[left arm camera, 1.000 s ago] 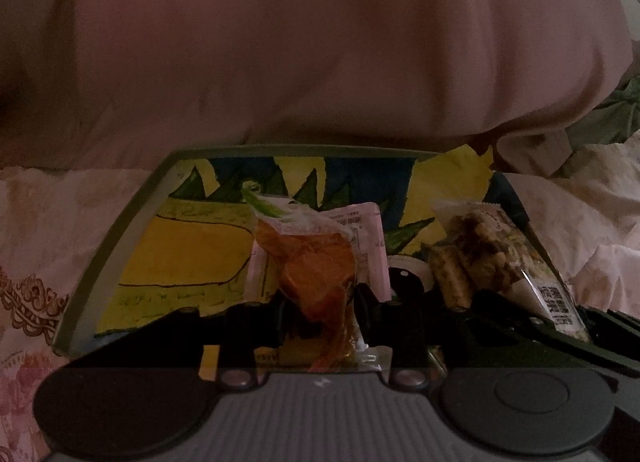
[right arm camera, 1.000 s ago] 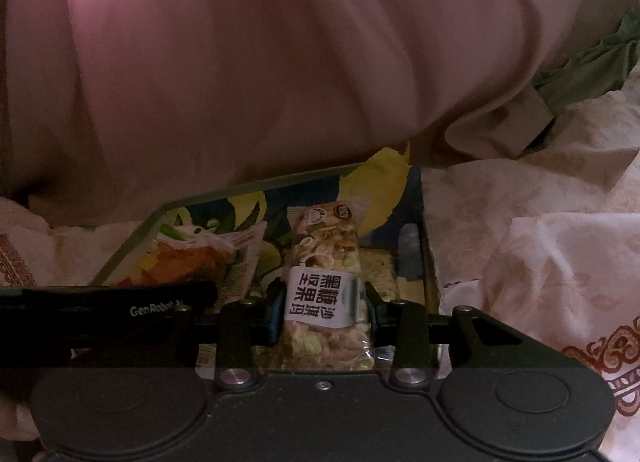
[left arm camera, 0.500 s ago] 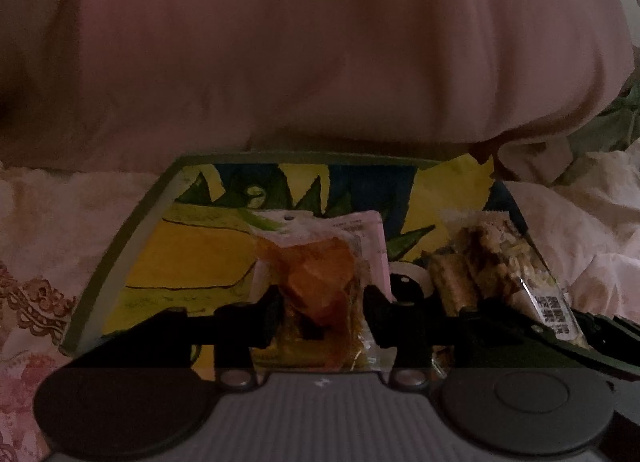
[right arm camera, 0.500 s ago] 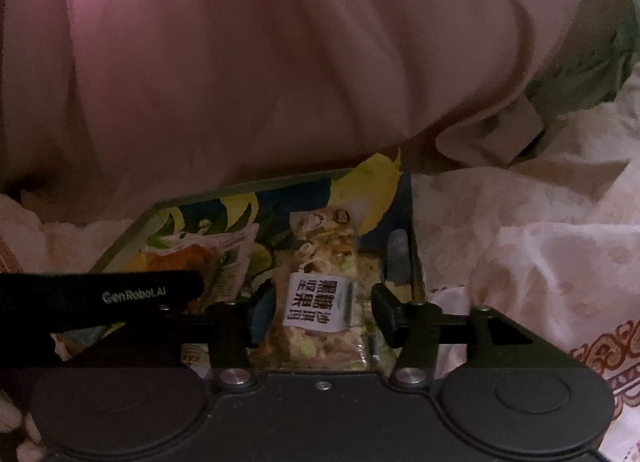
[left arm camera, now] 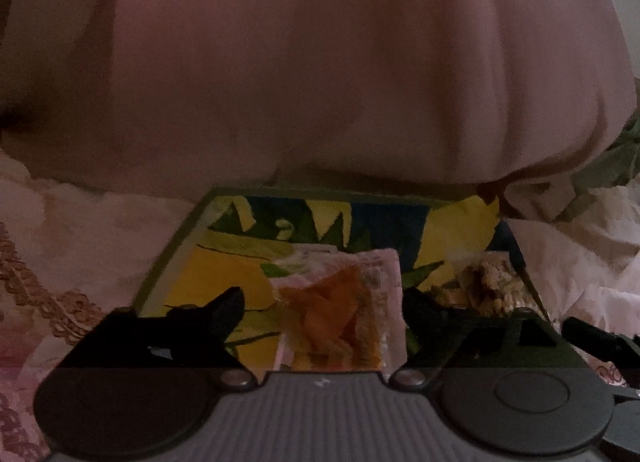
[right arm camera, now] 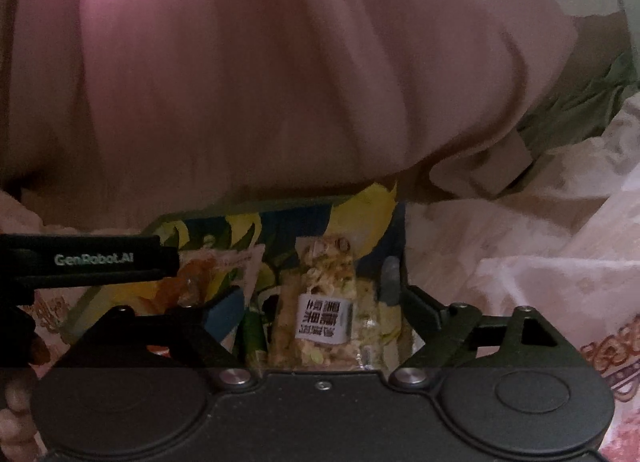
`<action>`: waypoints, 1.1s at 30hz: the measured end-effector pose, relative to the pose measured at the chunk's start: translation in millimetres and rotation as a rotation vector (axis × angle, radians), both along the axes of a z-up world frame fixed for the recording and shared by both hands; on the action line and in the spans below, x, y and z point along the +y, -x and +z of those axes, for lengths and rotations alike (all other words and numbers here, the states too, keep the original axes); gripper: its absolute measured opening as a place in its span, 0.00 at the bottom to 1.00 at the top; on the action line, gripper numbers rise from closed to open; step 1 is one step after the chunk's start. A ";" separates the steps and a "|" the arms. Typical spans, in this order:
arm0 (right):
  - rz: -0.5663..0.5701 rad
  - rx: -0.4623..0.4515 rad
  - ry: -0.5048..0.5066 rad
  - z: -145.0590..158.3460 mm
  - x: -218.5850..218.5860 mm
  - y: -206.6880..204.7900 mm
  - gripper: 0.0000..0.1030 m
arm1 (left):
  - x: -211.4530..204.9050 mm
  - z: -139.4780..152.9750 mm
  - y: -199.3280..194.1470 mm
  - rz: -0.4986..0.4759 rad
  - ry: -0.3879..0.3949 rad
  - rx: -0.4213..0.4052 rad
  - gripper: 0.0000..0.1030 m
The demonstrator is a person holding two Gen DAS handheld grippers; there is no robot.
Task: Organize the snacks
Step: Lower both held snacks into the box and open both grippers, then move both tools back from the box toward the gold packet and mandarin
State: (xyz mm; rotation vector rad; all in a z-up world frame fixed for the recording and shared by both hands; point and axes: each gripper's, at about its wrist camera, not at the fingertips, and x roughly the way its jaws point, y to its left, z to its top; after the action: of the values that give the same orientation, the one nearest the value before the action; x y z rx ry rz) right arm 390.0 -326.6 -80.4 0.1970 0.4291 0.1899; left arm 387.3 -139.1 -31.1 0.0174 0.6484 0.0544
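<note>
While blurred, orange snack packet [left arm camera: 340, 314], lower edge hidden.

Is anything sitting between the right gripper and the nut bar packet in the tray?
Nothing visible. The clear nut bar packet with the white label lies in the leaf-patterned tray, directly between the opening jaws of the right gripper, pads clear of it.

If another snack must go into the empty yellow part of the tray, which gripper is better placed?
Left, probably. The left gripper faces the bare yellow area of the tray, beside the orange packet. The right gripper, also opening, sits at the far side over the nut bar.
</note>
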 end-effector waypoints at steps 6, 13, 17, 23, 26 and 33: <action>-0.024 -0.042 -0.056 20.3 -15.1 24.5 0.99 | 6.9 24.7 21.0 0.029 0.006 -0.054 0.99; -0.048 -0.097 -0.053 43.9 -28.7 58.6 0.99 | 16.0 54.1 53.2 0.042 0.016 -0.107 0.99; -0.059 -0.124 -0.026 54.4 -33.1 79.9 0.99 | 21.5 67.4 75.0 0.056 0.018 -0.132 0.99; -0.078 -0.136 -0.019 57.5 -35.9 121.2 0.99 | 31.5 80.0 110.1 0.058 0.027 -0.145 1.00; -0.075 -0.136 0.005 54.9 -33.0 139.0 0.99 | 36.2 80.9 128.2 0.052 0.037 -0.141 1.00; -0.079 -0.150 0.034 53.9 -24.6 173.7 0.99 | 48.1 77.2 170.5 0.037 0.040 -0.140 1.00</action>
State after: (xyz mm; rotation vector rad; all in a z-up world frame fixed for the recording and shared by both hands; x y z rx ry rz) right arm 216.3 -351.2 -26.5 0.1643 0.2745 0.1190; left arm 216.8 -91.0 46.1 -0.0363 0.5101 0.0779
